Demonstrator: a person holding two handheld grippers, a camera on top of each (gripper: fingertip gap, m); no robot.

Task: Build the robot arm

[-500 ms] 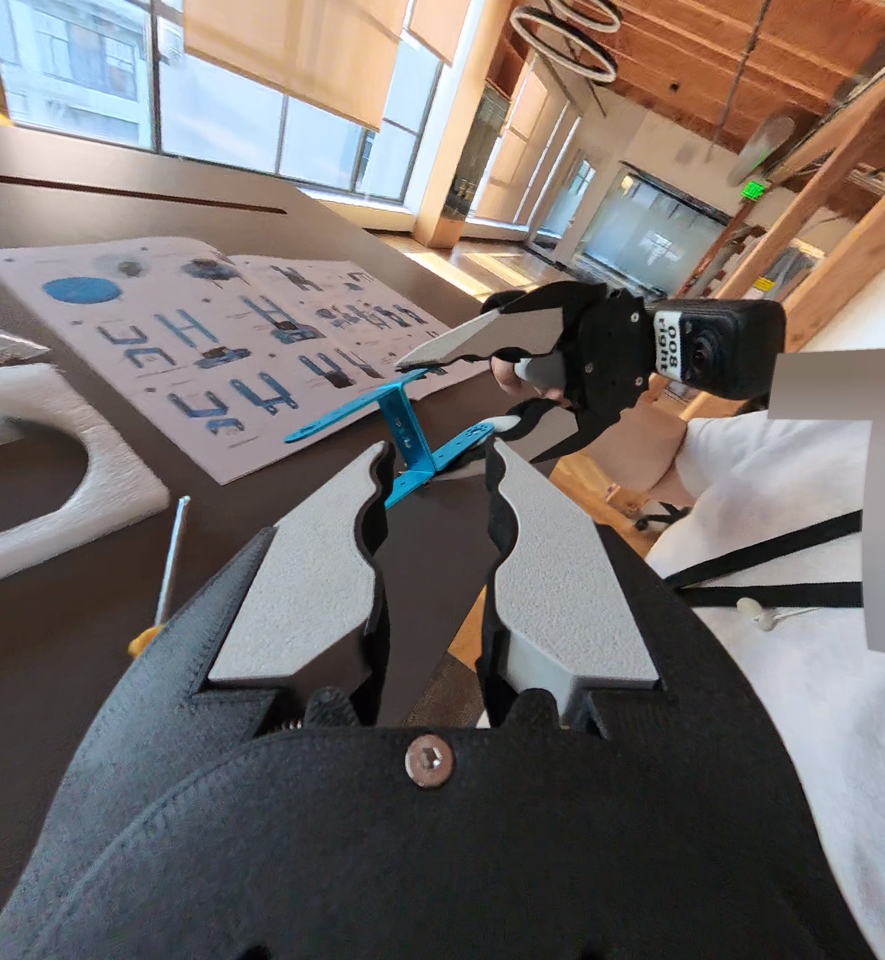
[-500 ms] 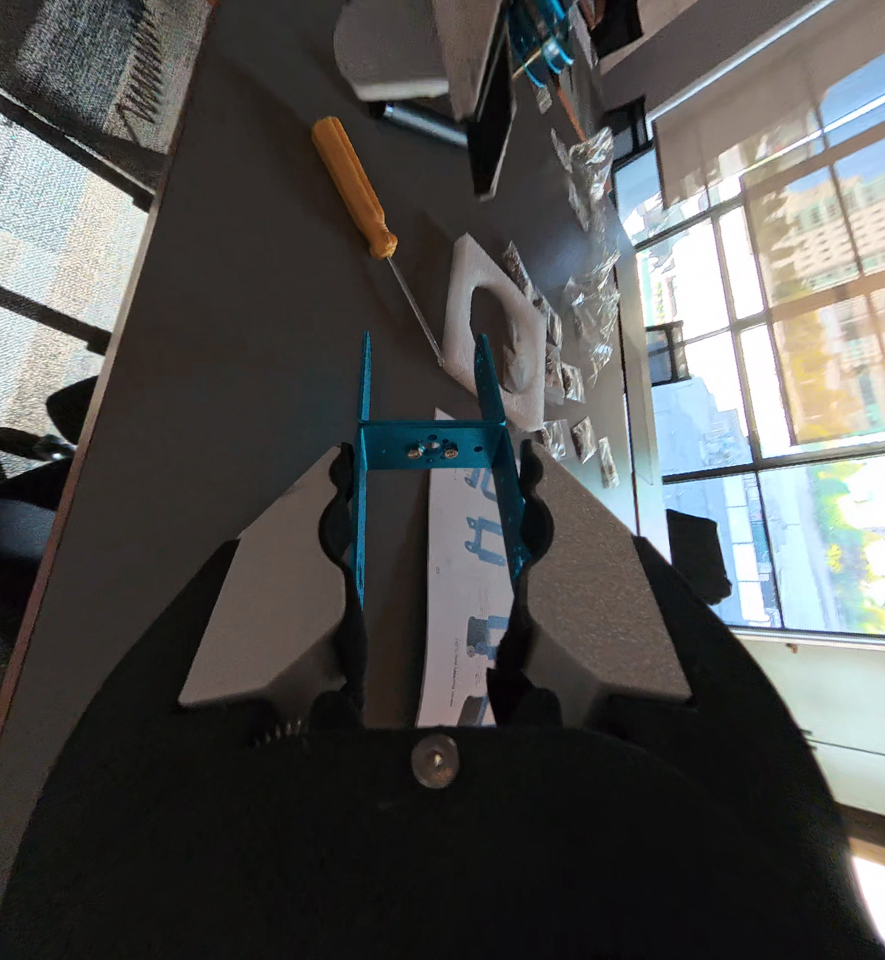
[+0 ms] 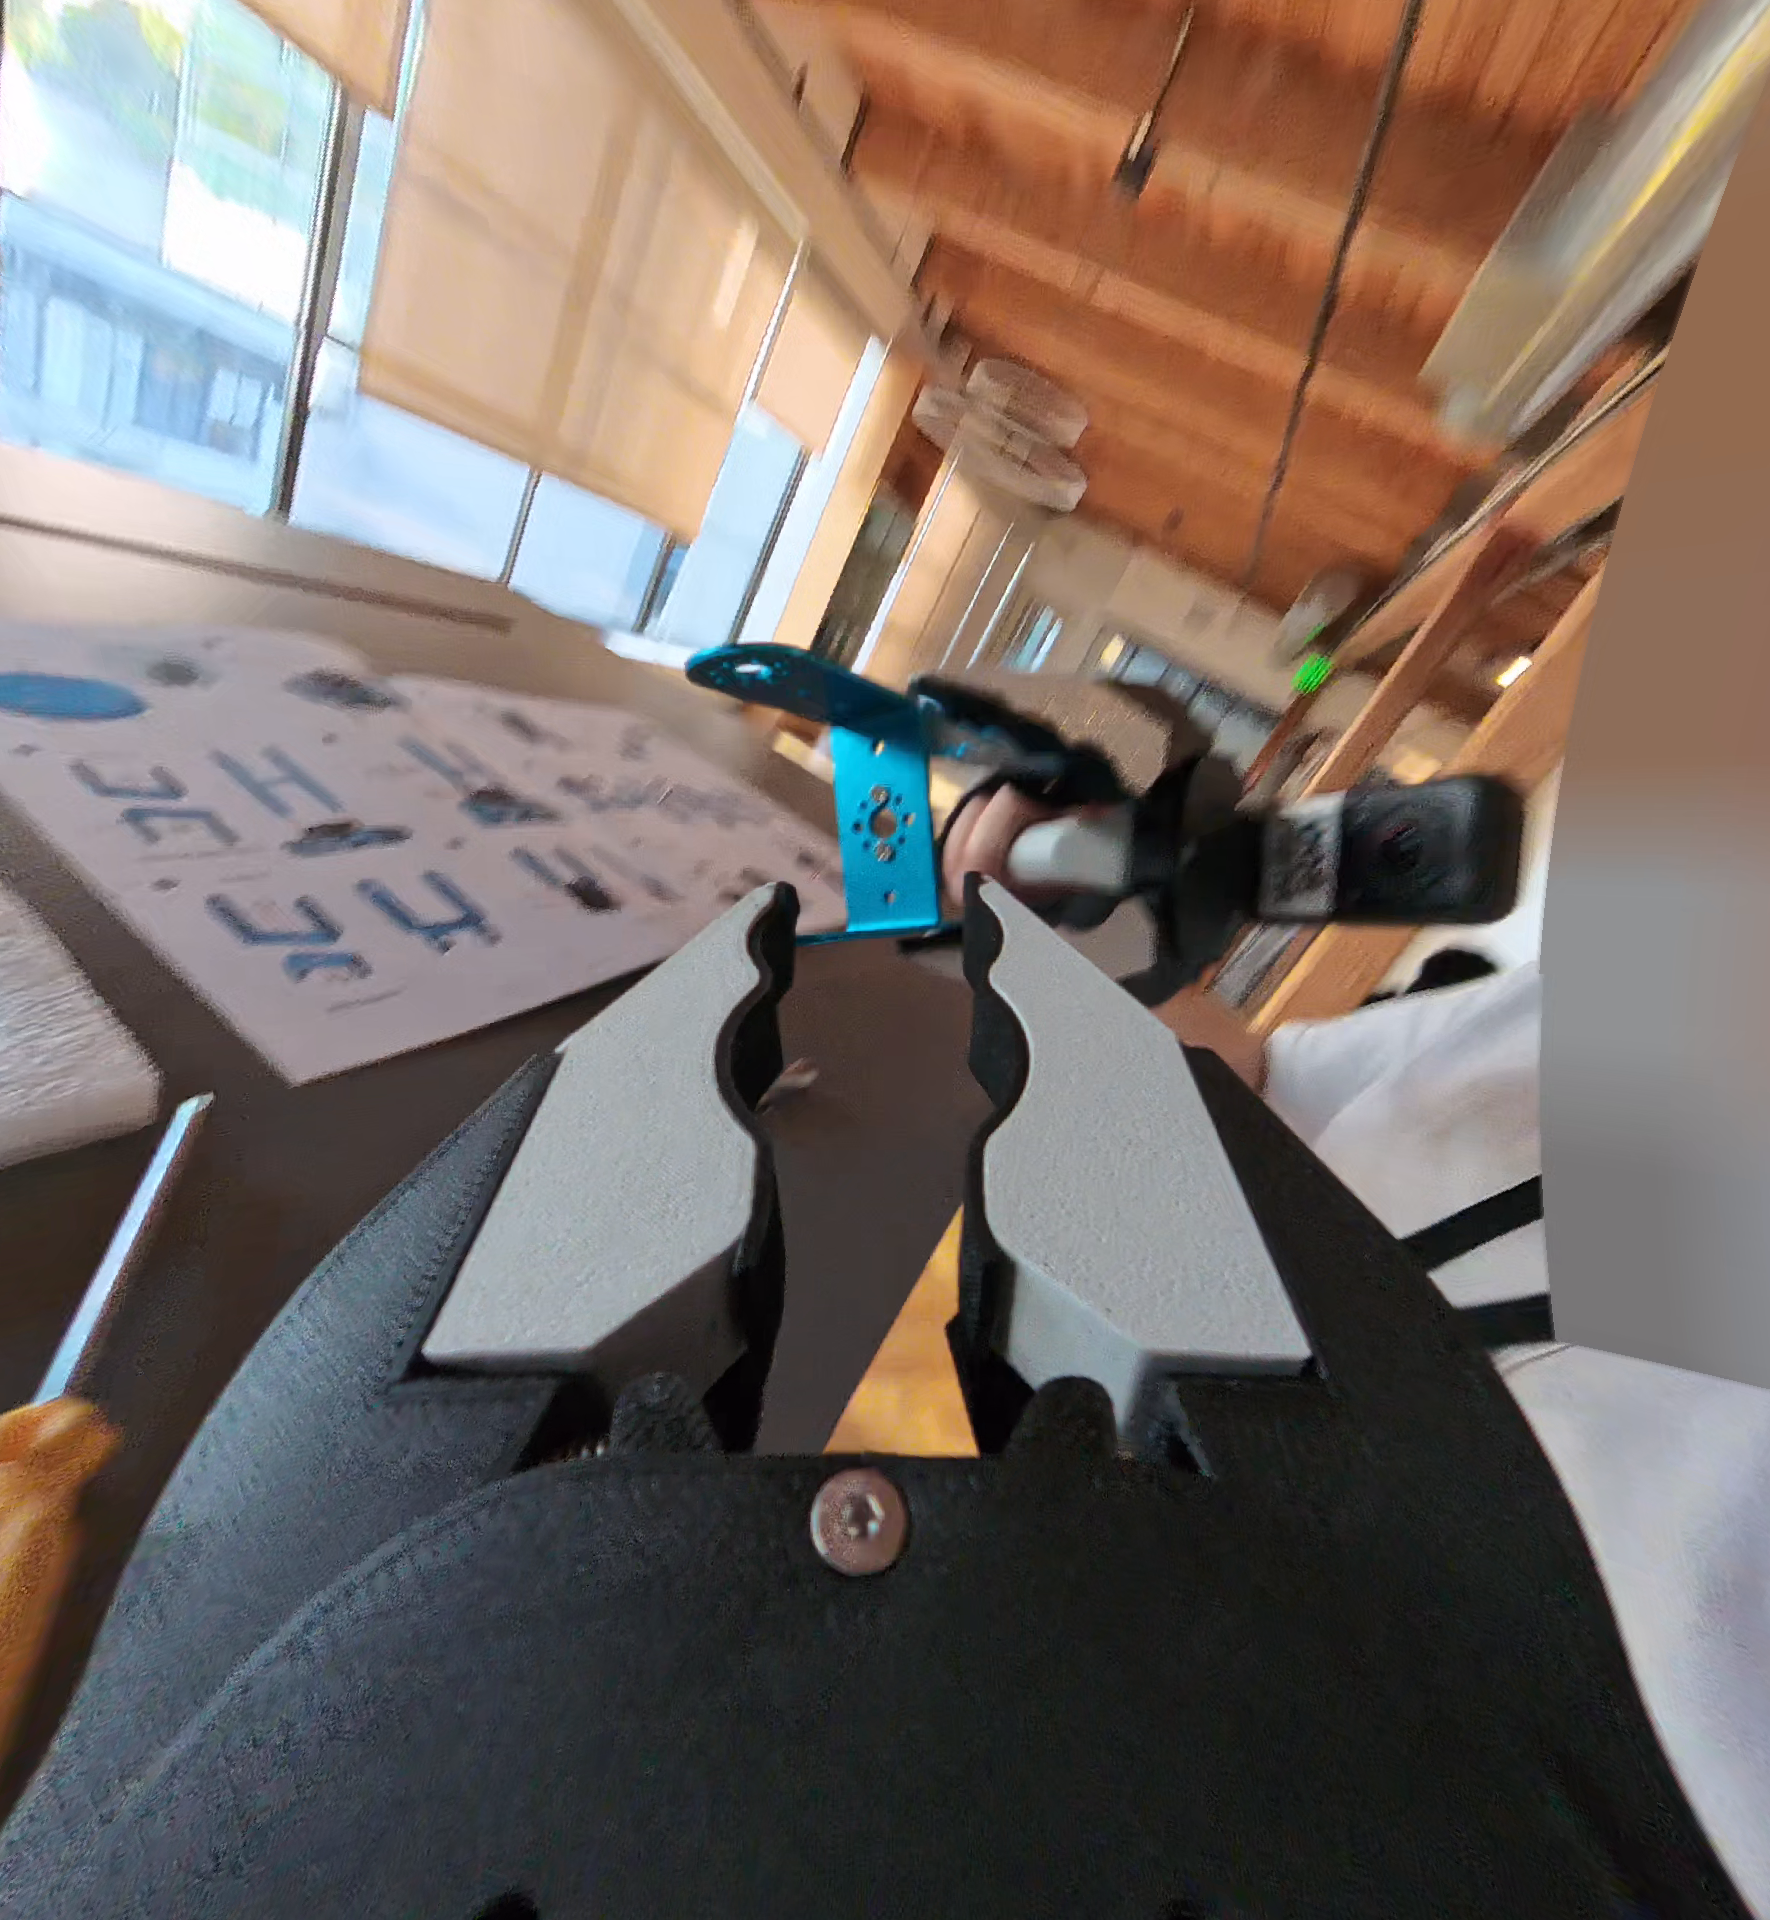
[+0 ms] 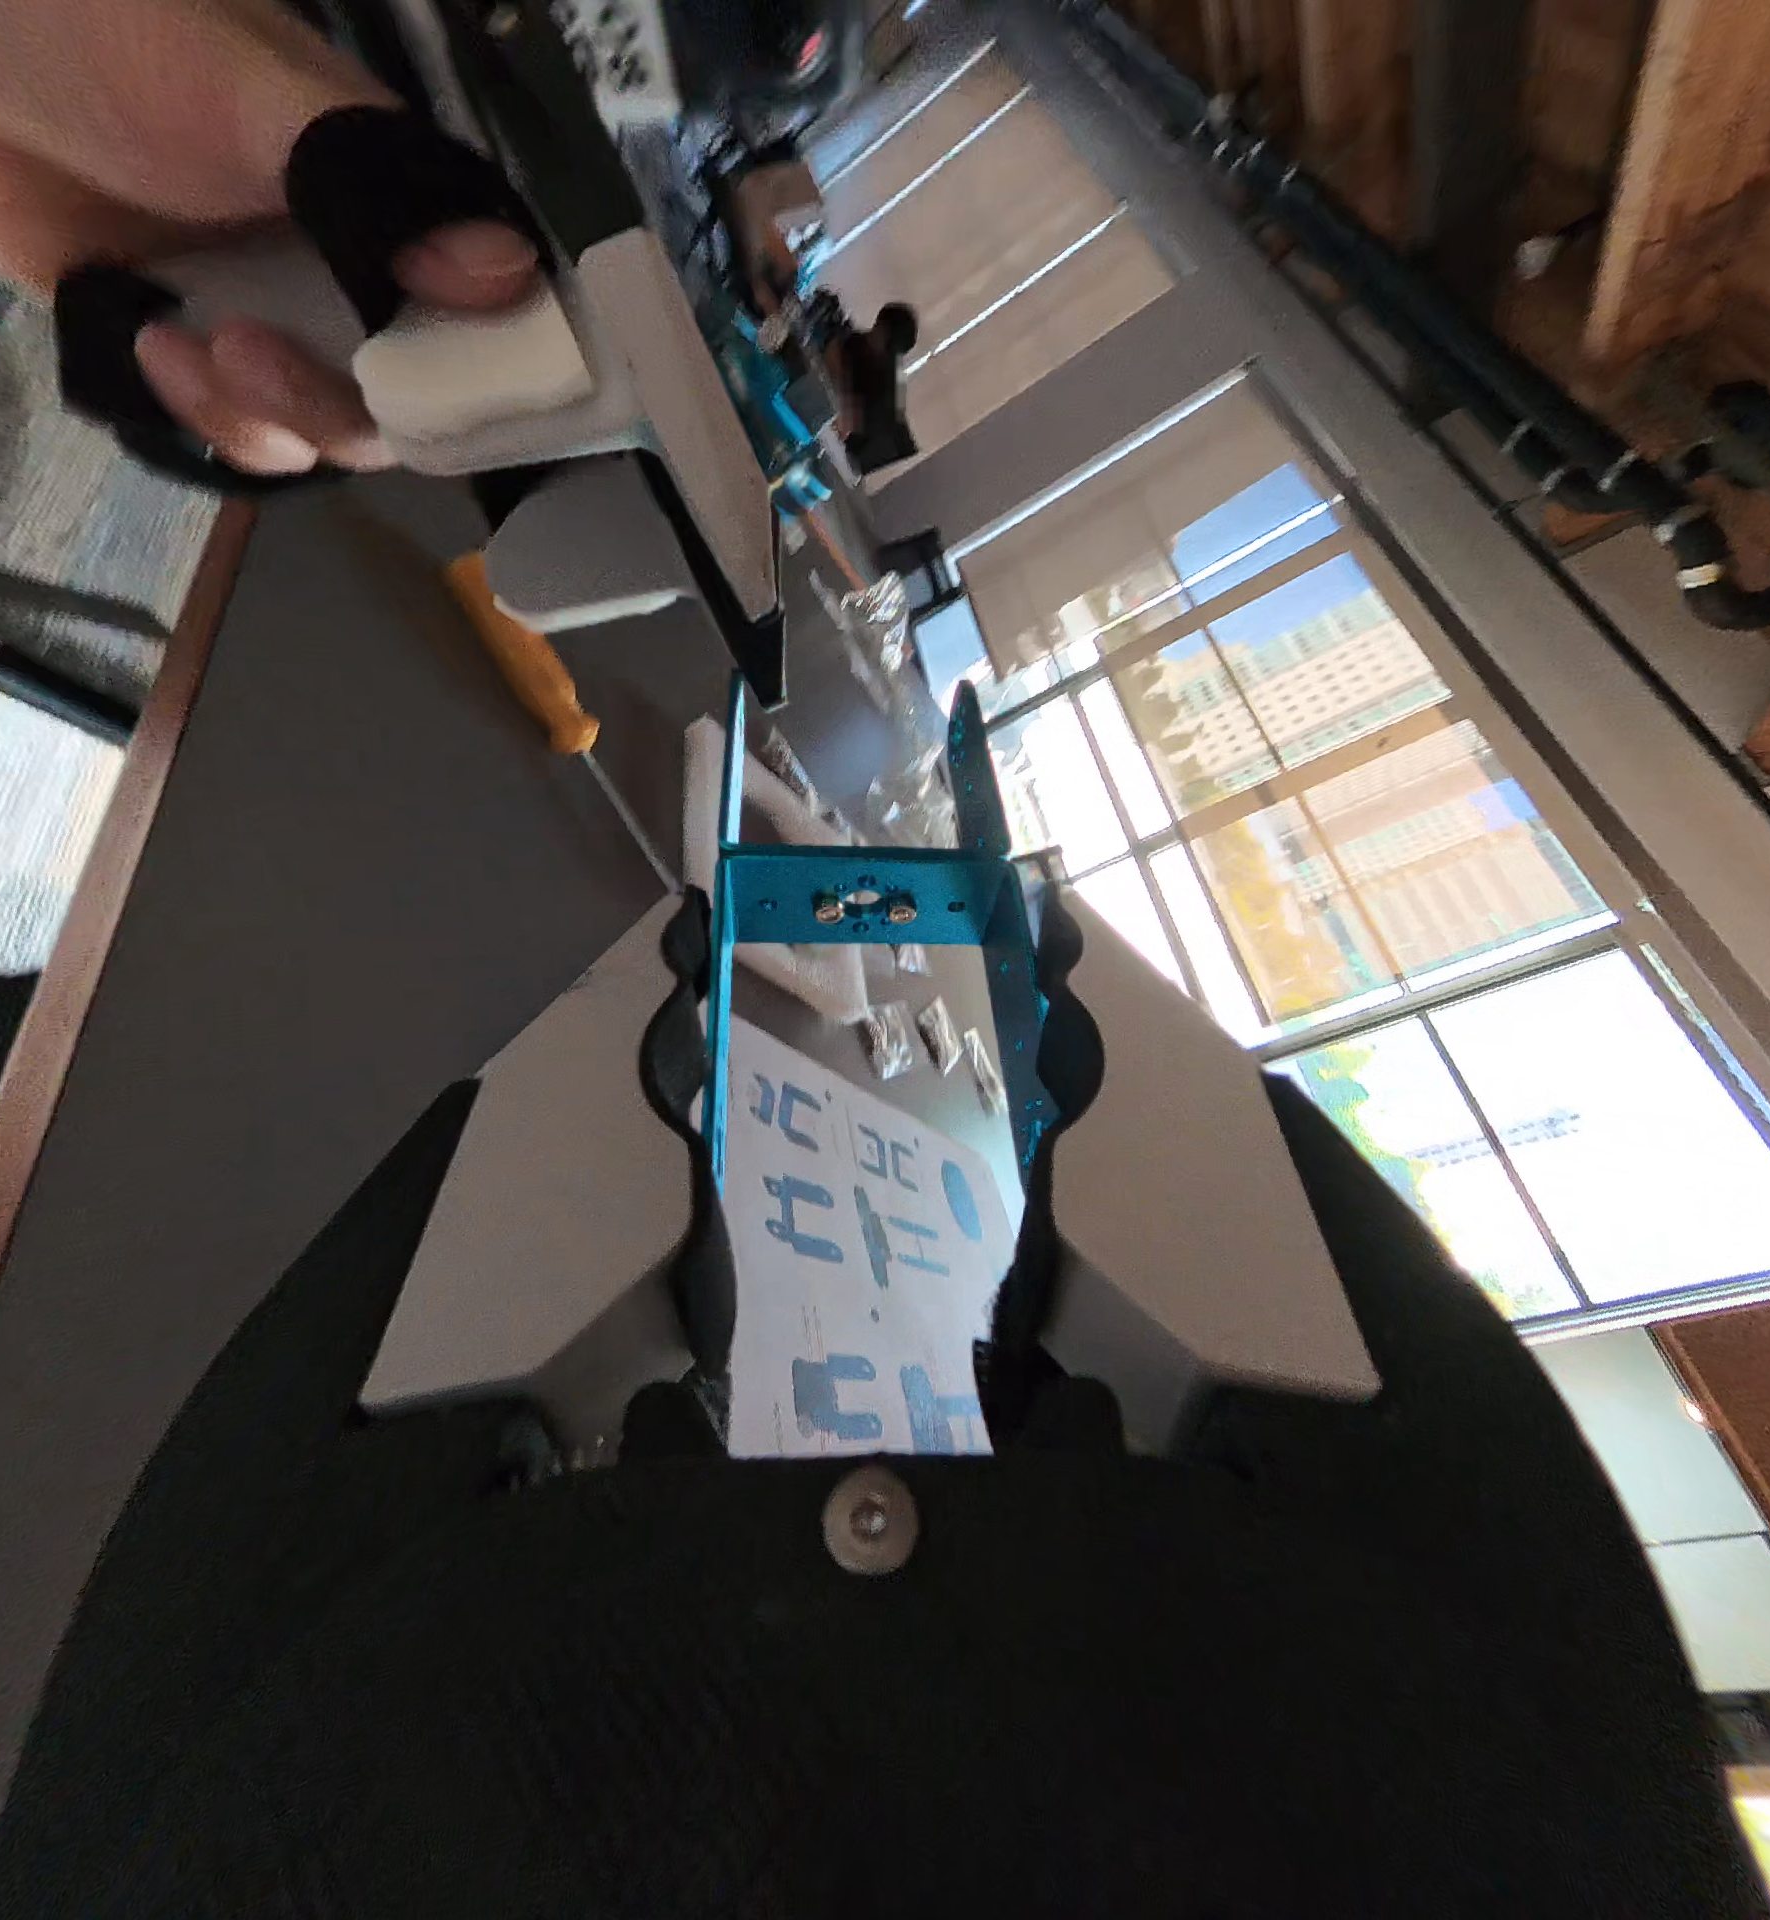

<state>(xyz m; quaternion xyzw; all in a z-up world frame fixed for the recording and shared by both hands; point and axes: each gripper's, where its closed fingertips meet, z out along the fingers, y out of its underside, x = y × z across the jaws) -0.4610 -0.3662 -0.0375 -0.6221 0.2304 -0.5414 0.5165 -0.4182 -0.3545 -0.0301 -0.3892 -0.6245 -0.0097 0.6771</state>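
While the right gripper (image 4: 865, 997) clamps a blue metal bracket (image 4: 865, 909) above the dark table (image 4: 320, 831), the left gripper (image 3: 870, 914) hangs parted and empty just before it.

No text legible in either view.
- White printed sheet (image 3: 341, 821) on the dark table (image 3: 860, 1049), left: blue part diagrams and dark marks, all motion-blurred. In the right wrist view the same sheet (image 4: 860, 1247) shows blue outlines only.
- White sticker (image 3: 1294, 864) on the black camera body (image 3: 1421, 862), far right: dark print, smeared.
- Green lit sign (image 3: 1312, 670), far, up by the ceiling: too blurred.
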